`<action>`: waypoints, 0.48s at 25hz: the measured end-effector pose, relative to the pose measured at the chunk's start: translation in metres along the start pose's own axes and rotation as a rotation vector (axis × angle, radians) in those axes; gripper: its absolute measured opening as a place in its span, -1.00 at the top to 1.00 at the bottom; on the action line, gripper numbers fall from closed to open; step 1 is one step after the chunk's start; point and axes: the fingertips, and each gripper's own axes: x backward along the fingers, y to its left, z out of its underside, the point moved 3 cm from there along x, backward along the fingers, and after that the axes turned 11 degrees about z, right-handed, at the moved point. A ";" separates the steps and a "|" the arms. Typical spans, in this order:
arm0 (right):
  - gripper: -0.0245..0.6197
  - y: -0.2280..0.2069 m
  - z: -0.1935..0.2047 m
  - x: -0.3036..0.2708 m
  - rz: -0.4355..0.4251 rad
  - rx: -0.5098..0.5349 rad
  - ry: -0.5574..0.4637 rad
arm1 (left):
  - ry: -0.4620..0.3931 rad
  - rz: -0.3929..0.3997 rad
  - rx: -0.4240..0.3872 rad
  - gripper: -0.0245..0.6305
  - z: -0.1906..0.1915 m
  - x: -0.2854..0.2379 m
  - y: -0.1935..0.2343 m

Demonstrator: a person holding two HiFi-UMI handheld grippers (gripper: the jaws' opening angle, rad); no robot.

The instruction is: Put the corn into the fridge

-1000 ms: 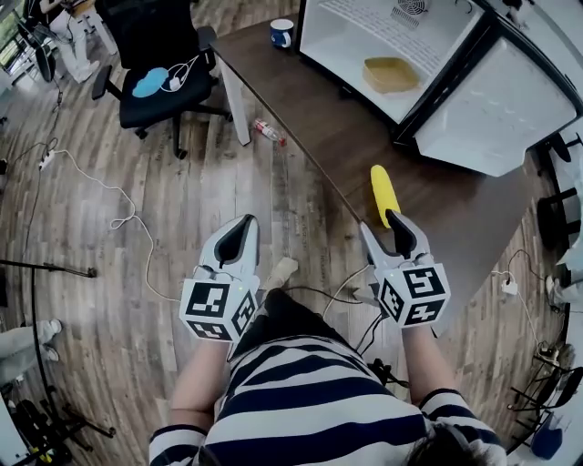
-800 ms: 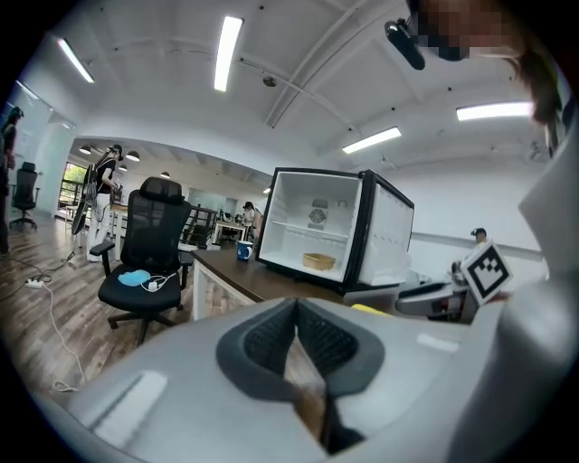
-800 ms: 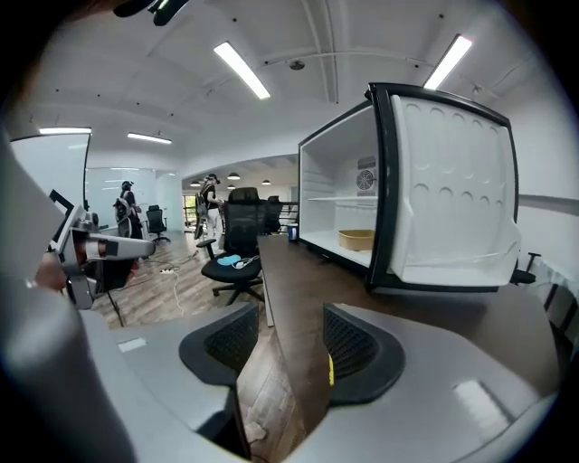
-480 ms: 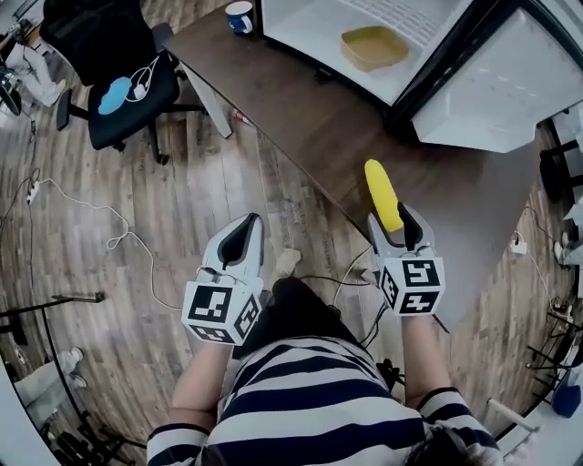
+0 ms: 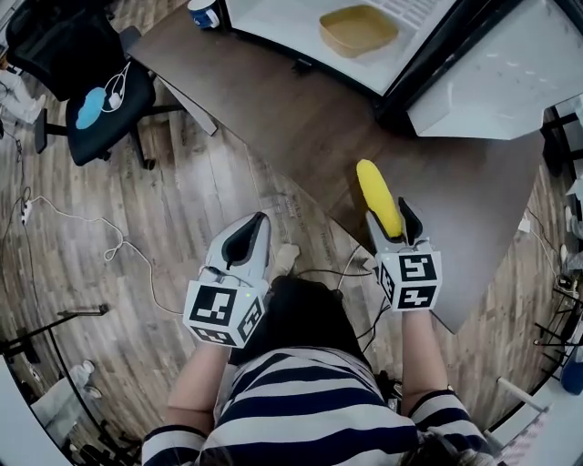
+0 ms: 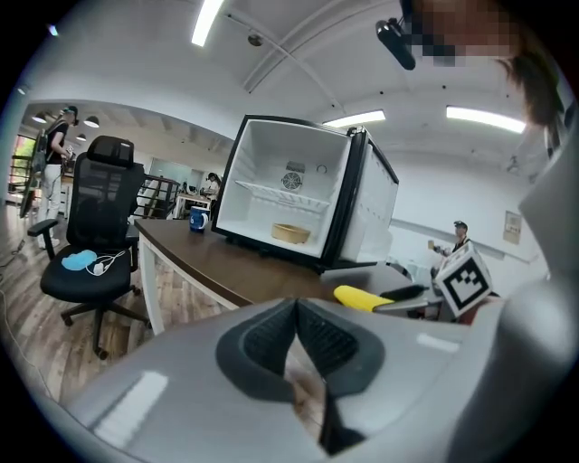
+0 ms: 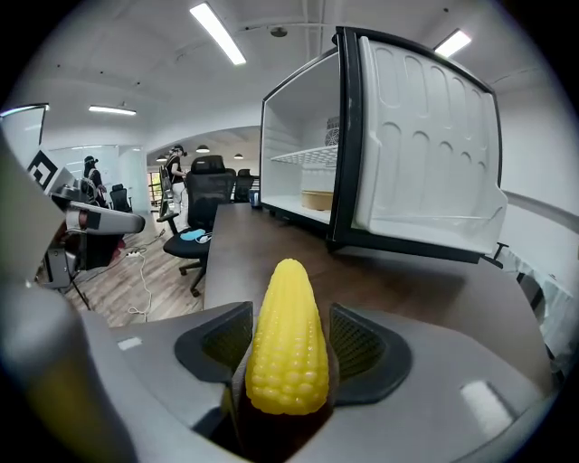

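The yellow corn [image 5: 376,193] lies on the brown table [image 5: 301,109] near its front edge, pointing toward the open white fridge [image 5: 273,23]. My right gripper [image 5: 389,216] has its jaws around the cob's near end, opening; the corn [image 7: 288,335] stands between the pads with slim gaps either side. My left gripper [image 5: 260,220] hangs over the wooden floor beside the table, pads together and empty. From the left gripper view the corn [image 6: 362,297] and fridge [image 6: 289,181] lie ahead to the right.
A tan bowl [image 5: 358,29] sits inside the fridge, whose door [image 5: 492,82] swings out to the right. A blue mug [image 5: 205,14] stands on the table's far left. A black office chair [image 5: 82,82] and cables [image 5: 109,250] occupy the floor at left.
Both grippers moved forward toward the table. The corn, earlier just ahead of the right gripper's tips, now sits between its jaws. The left gripper stayed shut.
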 end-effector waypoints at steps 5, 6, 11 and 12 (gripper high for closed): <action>0.11 0.005 0.007 -0.015 -0.026 0.020 0.031 | 0.026 0.018 0.002 0.93 0.005 -0.016 0.003; 0.11 0.004 0.009 -0.018 -0.028 0.022 0.038 | 0.030 0.020 0.000 0.93 0.005 -0.020 0.004; 0.12 0.002 0.011 -0.027 -0.030 0.043 0.047 | 0.047 0.019 0.000 0.93 0.008 -0.030 0.014; 0.12 0.003 0.012 -0.027 -0.034 0.046 0.051 | 0.051 0.019 0.003 0.93 0.010 -0.031 0.015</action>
